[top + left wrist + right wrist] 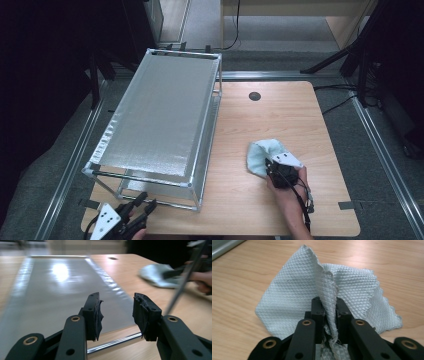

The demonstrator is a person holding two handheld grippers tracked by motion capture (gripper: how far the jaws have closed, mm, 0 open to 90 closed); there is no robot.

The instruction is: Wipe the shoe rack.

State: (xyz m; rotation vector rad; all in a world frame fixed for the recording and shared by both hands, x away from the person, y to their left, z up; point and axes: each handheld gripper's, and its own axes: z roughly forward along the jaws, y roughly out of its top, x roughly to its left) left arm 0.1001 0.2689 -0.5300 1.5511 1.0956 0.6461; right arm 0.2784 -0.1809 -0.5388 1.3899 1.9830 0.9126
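While the silver-lined metal-frame rack (160, 120) sits on the left of the wooden table (300, 115) with nothing on its shelves, the right gripper (329, 315) pinches a fold of pale blue waffle-weave cloth (294, 297), bunched on the table's right side. Left gripper (117, 312) hangs half open at the rack's near corner, jaws bare, hand low at table edge.

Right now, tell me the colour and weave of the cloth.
Pale blue-grey cloth with a fine diamond-textured weave; clearest in the right gripper view.
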